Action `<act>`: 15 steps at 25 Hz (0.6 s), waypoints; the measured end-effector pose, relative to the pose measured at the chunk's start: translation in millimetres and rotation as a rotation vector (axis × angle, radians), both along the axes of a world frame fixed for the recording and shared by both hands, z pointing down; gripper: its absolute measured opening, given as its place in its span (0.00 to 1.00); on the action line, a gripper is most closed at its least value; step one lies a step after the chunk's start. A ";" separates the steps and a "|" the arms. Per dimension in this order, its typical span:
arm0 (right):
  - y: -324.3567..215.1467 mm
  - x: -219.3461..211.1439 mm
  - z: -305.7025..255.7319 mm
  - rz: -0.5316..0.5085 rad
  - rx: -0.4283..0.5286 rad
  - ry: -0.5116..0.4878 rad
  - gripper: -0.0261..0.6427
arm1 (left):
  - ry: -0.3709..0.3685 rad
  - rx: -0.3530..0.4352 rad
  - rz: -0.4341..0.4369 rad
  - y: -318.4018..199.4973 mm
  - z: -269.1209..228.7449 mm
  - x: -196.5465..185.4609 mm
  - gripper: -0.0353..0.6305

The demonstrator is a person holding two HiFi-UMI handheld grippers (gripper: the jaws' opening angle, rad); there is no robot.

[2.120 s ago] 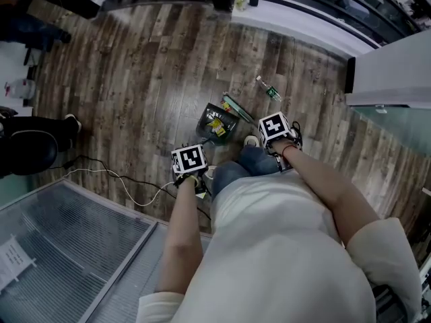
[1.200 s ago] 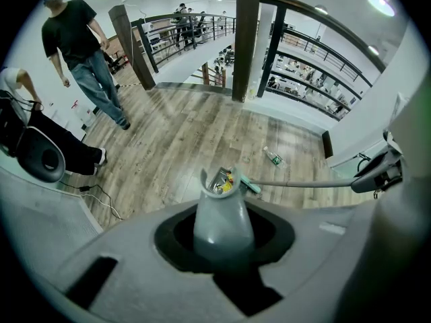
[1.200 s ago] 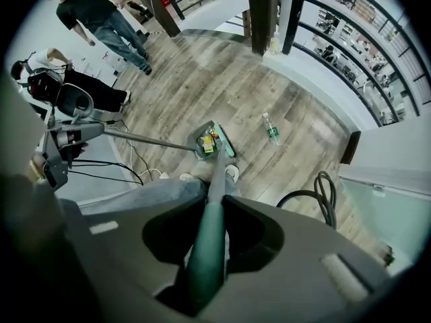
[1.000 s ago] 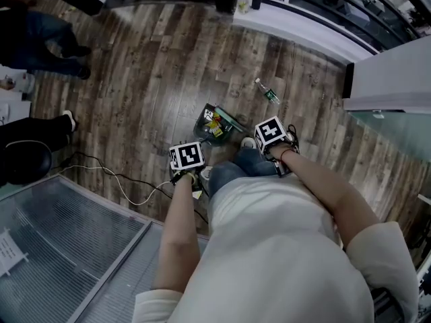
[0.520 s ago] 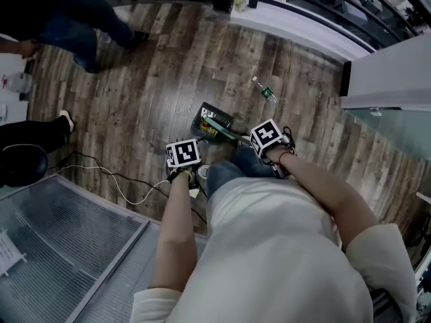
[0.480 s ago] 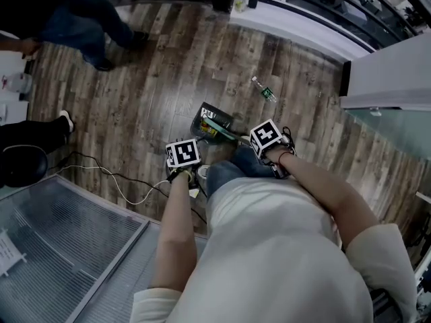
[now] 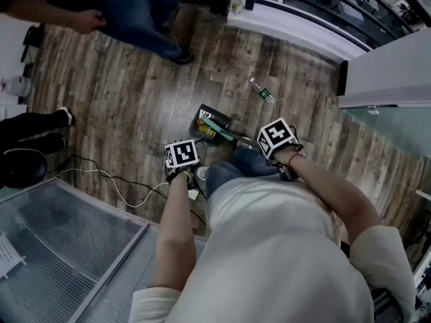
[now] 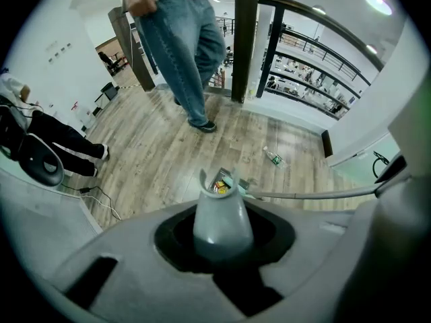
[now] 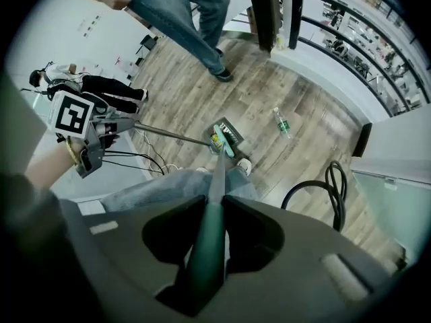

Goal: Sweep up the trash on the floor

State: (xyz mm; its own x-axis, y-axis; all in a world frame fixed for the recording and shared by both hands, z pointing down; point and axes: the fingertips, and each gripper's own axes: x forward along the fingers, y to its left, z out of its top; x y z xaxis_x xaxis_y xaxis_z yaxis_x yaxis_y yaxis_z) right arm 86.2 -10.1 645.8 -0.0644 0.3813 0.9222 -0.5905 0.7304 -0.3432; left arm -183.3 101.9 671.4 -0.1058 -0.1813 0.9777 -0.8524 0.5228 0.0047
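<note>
**Dustpan loaded, bottle still loose on the floor**

The dustpan (image 7: 204, 116) sits on the wood floor (image 7: 135, 93) just ahead of the person's feet, with yellow trash (image 7: 208, 132) lying in it. The green broom head (image 7: 222, 128) lies across the pan's near edge, touching it. It lay in much the same place half a second ago. The plastic bottle (image 7: 260, 93) lies on the planks beyond the pan, well apart from it, and has not moved across the earlier frames.

The left gripper (image 8: 222, 226) has its jaws closed round the grey dustpan handle (image 8: 219, 210), which runs straight down to the pan. The right gripper (image 9: 210, 237) is clamped on the green broom handle (image 9: 214, 200), its jaws pressed to either side of the shaft. In the head view the right gripper's marker cube has swung a little to the right since half a second ago. The left one has barely shifted.

A passer-by in jeans (image 7: 145, 15) now stands at the top centre of the head view, having come from the upper left corner. A seated person's dark legs (image 7: 30, 123) stay at the left edge. A white cable (image 7: 118, 184) trails over the floor beside a glass panel (image 7: 60, 247).
</note>
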 end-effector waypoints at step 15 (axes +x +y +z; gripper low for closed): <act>-17.3 36.7 -28.0 0.204 0.080 -0.045 0.18 | -0.008 0.012 0.010 13.7 2.2 -5.2 0.20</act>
State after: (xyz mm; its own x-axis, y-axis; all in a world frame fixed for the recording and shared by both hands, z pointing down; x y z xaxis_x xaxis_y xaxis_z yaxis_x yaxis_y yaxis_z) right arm 122.9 -27.4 617.8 -0.1744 0.2817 0.9435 -0.7141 0.6235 -0.3182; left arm -188.4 115.6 673.6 -0.1118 -0.1939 0.9746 -0.8576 0.5143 0.0039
